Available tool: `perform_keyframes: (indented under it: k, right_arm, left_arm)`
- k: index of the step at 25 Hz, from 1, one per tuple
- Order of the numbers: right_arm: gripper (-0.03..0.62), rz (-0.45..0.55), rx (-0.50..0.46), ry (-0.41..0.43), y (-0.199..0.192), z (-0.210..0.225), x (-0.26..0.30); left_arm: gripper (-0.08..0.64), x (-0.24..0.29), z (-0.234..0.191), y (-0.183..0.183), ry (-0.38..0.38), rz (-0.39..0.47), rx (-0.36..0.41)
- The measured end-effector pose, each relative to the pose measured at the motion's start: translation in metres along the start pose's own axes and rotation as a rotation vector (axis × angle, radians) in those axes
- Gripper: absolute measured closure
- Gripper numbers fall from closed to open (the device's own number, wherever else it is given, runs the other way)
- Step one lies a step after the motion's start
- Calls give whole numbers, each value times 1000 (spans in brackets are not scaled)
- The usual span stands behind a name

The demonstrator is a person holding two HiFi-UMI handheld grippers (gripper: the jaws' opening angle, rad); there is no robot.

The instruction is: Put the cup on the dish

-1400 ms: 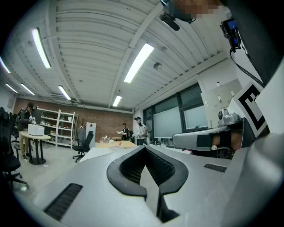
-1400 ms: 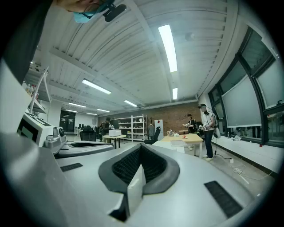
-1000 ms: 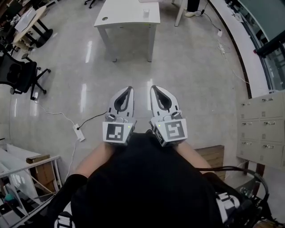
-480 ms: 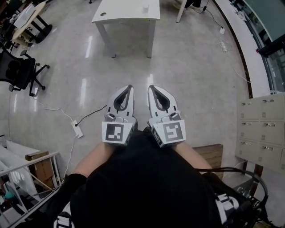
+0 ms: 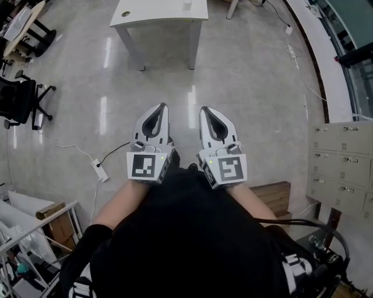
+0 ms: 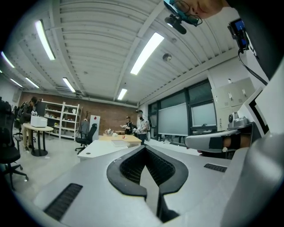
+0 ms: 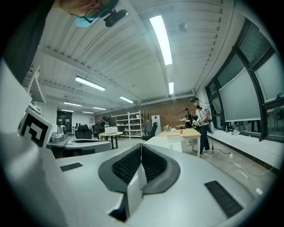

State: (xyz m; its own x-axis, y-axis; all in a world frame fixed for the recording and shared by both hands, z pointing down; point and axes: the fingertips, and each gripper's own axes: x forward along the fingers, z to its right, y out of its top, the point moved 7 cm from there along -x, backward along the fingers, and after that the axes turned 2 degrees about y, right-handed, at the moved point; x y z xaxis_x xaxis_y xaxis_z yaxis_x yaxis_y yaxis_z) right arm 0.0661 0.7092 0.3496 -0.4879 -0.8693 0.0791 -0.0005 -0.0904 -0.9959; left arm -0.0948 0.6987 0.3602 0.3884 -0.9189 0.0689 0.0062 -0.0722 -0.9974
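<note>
One small pale object (image 5: 187,3) stands toward the right edge of the white table (image 5: 157,13), cut off by the top of the head view. It is probably the cup, but too small to confirm. A dark round mark (image 5: 125,13) sits near the table's left edge, well apart from that object. It cannot be told whether it is the dish or a cable hole.

The left gripper (image 5: 161,106) and the right gripper (image 5: 204,109) are held level, side by side over the bare floor (image 5: 250,87), well short of the table's near edge. Both sets of jaws are clenched tip to tip on nothing.

The step in hand is judged to be the approach.

1. Stand at the near edge before reaching.
2. Confirm the cup and the dish at close range.
3. Release the jaws of the working gripper before contact, not at it.
4. Bring the pads in level, one on each side of the cup wall.
5. Keep clear of the power strip (image 5: 100,170) and its cable on the floor to the left.
</note>
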Motion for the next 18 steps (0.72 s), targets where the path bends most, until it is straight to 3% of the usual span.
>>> perform_keyframes:
  k: [9, 18]
  right_arm:
    - [578, -1, -39, -11, 16, -8, 112]
    - [578, -2, -72, 1, 25, -41, 174]
  left_arm:
    - [560, 70, -72, 11, -87, 33, 7]
    - [560, 86, -135, 11, -91, 42, -20]
